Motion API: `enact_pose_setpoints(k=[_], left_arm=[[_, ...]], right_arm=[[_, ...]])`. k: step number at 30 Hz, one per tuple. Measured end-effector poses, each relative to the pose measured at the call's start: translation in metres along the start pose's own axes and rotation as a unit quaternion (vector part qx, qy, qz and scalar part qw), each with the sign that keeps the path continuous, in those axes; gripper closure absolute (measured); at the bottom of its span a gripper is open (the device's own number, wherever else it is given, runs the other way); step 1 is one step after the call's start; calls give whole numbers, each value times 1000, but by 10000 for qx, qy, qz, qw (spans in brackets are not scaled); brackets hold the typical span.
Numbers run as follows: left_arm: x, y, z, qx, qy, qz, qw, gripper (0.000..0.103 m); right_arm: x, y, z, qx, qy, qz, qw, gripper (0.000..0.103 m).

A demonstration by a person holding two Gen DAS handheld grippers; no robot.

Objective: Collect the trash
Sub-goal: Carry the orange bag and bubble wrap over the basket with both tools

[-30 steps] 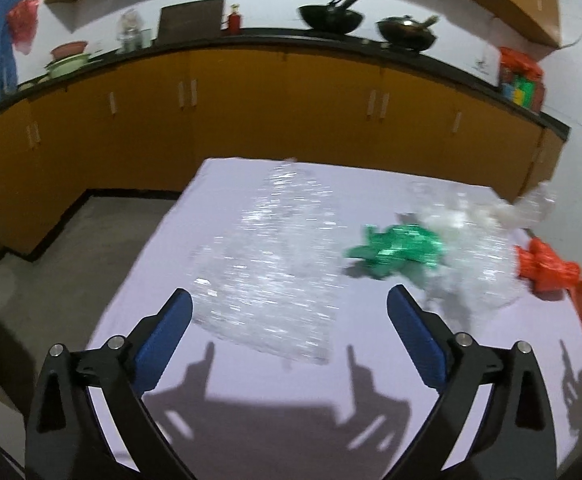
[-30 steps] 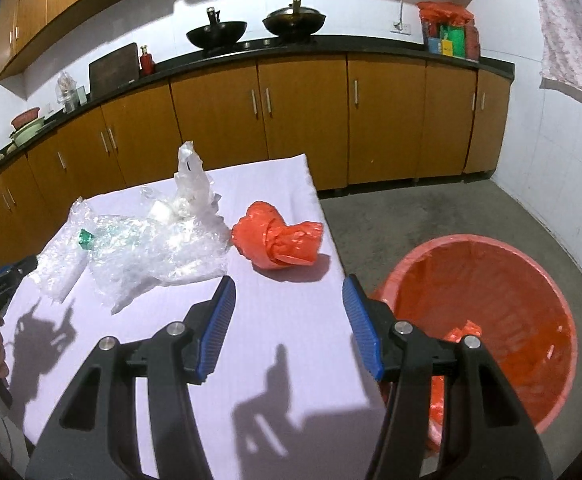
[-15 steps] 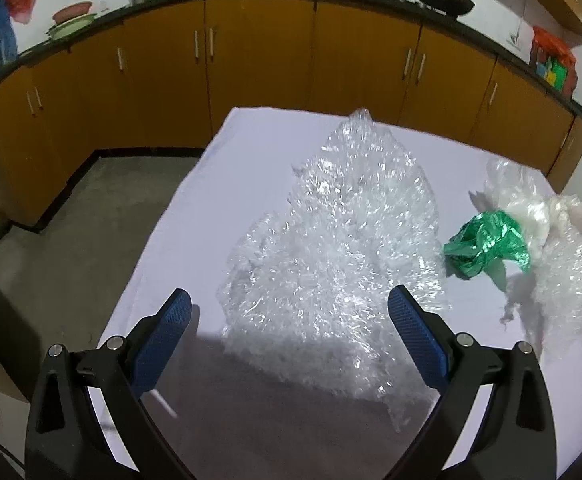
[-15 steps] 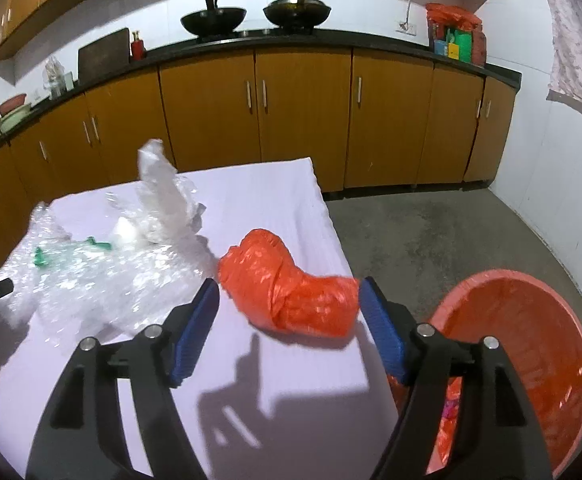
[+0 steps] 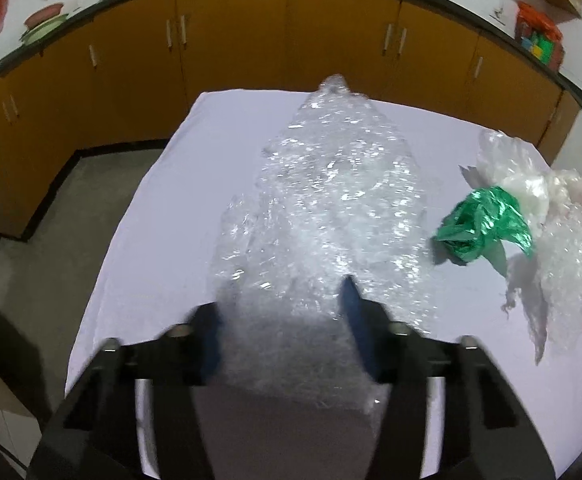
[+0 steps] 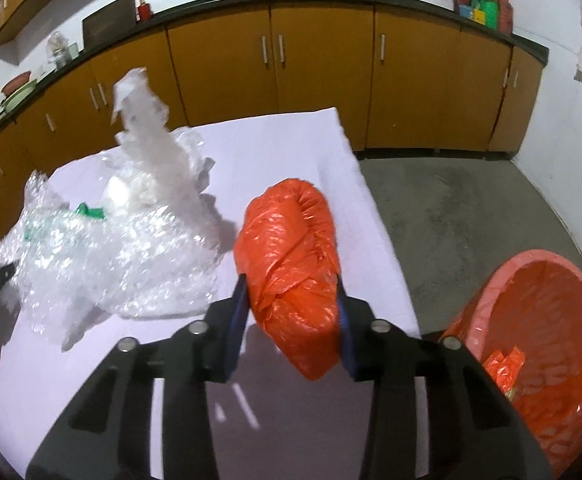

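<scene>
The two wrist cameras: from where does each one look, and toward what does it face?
Left wrist: sits behind the left gripper, facing across the table to the cabinets; its two fingers flank the bubble wrap.
Right wrist: sits behind the right gripper, facing the same cabinets; its fingers press the orange bag, with the orange bin on the floor at right.
Shared: the table, the green wrapper and the cabinets.

Orange cabinets (image 6: 319,80), black countertop (image 6: 411,2), grey floor (image 6: 471,216), white walls (image 6: 563,128)

Crumpled orange bag (image 6: 295,264) between gripper pads, bubble wrap (image 5: 323,216) on table
</scene>
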State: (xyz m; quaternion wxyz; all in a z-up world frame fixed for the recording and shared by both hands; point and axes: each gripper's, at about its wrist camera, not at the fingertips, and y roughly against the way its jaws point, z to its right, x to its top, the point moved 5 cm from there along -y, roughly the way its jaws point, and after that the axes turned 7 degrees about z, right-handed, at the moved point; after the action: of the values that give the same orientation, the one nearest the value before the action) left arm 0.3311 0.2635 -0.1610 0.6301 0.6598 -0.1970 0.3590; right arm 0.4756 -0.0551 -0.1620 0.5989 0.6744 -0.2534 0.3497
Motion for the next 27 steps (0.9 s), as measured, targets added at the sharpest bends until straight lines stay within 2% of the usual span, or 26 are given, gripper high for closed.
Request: enact_pose_setpoints(k=[2, 4, 6, 18, 27], left_arm=[[-1, 3, 4, -62, -10, 32, 10000, 81], [-1, 8, 5, -79, -25, 112, 9999, 91], [0, 16, 7, -109, -20, 223, 9997, 94], [13, 92, 26, -455, 31, 995, 9940, 95], [28, 152, 60, -981, -13, 1545, 9831, 96]], right_arm=[[-4, 4, -3, 75, -9, 4, 10000, 74], [-5, 8, -5, 127, -42, 18, 9999, 75], [-8, 15, -6, 180, -86, 42, 9998, 76], [-13, 86, -8, 464, -174, 371, 9981, 76], [-17, 139, 2, 533, -280, 672, 9959, 76]])
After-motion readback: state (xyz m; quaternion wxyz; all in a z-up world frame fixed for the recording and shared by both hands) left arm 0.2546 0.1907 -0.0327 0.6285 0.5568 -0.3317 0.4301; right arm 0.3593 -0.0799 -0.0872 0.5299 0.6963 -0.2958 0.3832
